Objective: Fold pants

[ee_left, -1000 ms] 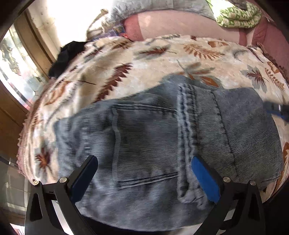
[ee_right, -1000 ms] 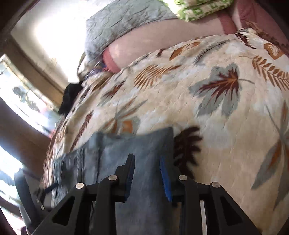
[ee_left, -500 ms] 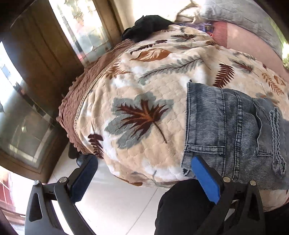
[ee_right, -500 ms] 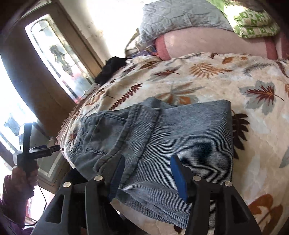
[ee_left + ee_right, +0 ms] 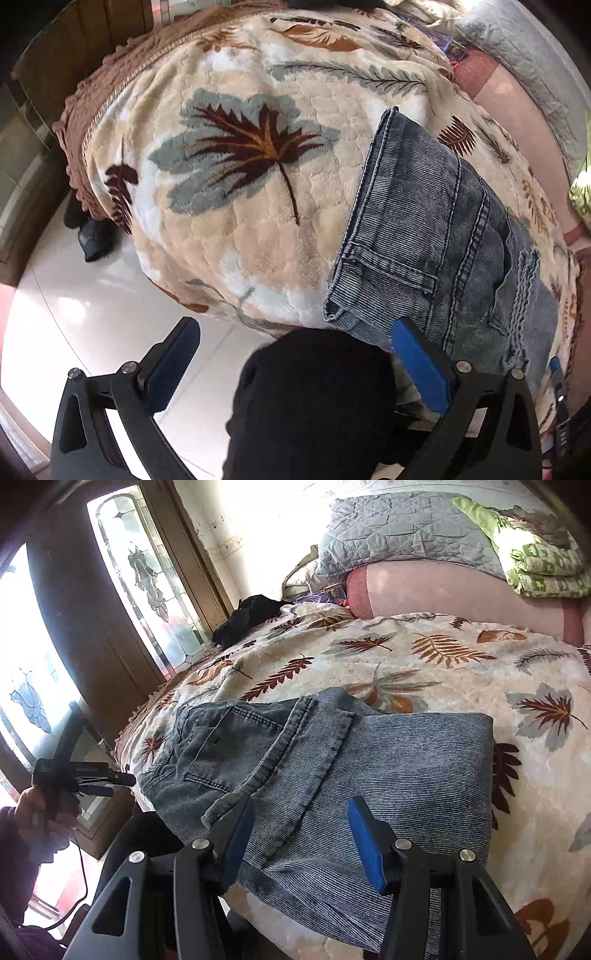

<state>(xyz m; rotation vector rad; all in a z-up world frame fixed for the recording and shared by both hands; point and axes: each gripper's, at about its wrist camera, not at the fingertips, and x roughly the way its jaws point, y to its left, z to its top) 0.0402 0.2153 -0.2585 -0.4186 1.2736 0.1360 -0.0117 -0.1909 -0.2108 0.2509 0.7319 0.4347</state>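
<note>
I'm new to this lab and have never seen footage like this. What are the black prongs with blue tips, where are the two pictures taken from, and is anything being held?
There is no robot. A person holds a pair of hand-held tongs in each hand, and each pair carries a wide-angle camera looking along its blue-padded fingers. One picture looks out from the left tongs, the other from the right tongs. The right view also shows the person's left hand gripping its tool. On the leaf-patterned blanket lie folded jeans, near the bed's edge. Both tongs are open and hold nothing; the jeans simply rest there. A black garment lies at the far side.
</note>
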